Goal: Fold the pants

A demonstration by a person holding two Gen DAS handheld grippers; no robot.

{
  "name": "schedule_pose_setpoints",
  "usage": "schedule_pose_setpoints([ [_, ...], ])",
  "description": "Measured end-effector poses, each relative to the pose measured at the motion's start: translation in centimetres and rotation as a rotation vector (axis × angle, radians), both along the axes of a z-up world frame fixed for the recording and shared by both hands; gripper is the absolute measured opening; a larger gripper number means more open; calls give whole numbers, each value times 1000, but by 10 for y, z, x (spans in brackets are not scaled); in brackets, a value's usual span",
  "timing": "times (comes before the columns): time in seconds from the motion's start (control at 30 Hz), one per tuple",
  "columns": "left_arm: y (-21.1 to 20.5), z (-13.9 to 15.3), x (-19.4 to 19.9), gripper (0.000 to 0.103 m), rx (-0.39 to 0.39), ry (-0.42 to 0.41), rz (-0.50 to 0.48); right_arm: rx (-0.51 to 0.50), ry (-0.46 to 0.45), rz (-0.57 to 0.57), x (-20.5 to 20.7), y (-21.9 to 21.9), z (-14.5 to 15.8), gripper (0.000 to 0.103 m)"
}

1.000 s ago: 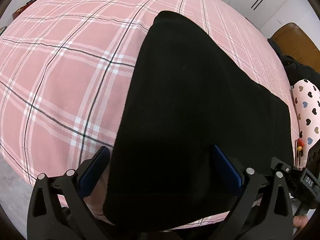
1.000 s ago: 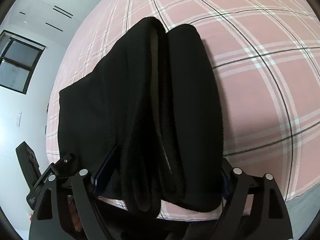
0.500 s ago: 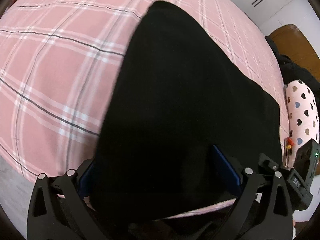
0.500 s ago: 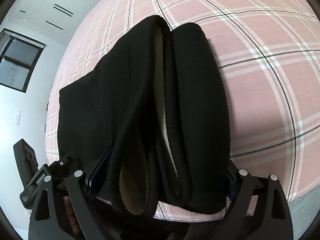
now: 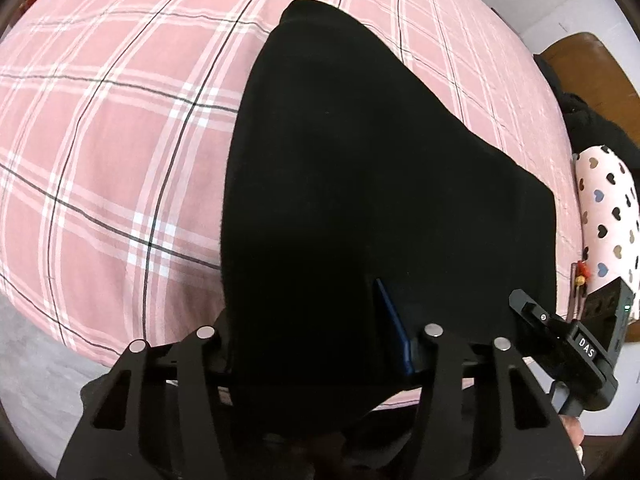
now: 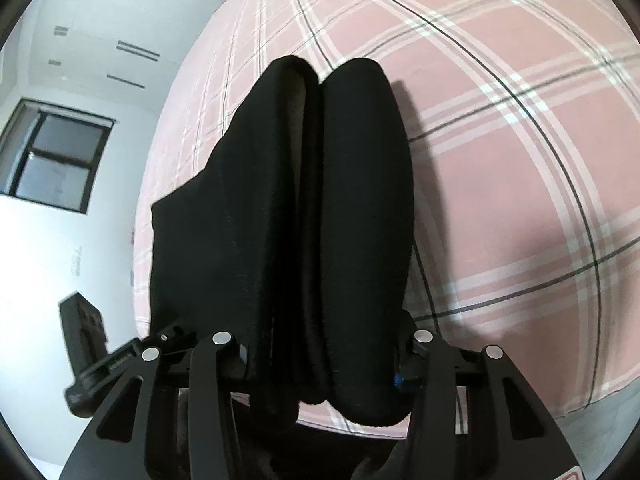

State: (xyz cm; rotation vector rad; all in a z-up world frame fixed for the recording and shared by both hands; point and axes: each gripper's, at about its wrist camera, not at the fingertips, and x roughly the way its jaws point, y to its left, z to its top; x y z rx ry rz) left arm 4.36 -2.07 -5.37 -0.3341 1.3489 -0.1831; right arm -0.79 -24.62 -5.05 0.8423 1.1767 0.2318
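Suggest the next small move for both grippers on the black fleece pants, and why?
Probably lift both ends together and carry them forward over the pink plaid bedspread. The left gripper and right gripper each look closed on the near edge of the black fleece pants, whose far portion lies flat, ready to be folded over.

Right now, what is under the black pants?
The pink plaid bedspread shows all around the black pants, so they lie on it. Whatever sits directly beneath the fabric is covered, as are both grippers' fingertips.
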Motion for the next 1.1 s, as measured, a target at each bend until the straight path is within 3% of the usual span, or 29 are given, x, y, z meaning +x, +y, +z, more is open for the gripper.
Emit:
schedule_pose_setpoints([
  [0.17,34,-12,3,76,-86,21,44,40,3,9,0,-3,0,75],
  [0.27,47,-19,8,84,-148,37,77,39,6,20,3,2,0,78],
  [0.33,46,-22,12,84,-129,44,74,35,9,24,5,1,-2,78],
  [0.37,42,-21,14,84,-105,38,64,26,11,23,6,1,-2,72],
  [0.47,35,-12,16,69,-67,18,45,18,5,21,7,2,0,48],
  [0.57,36,2,13,40,-43,15,33,-27,-20,22,3,8,12,43],
  [0.6,38,11,12,35,-32,7,19,-38,-27,21,1,11,16,42],
  [0.93,14,95,-18,31,67,-104,-89,-48,-93,35,-42,23,75,40],
  [1.1,6,127,-44,31,81,-139,-122,-64,-144,47,-65,31,110,40],
])
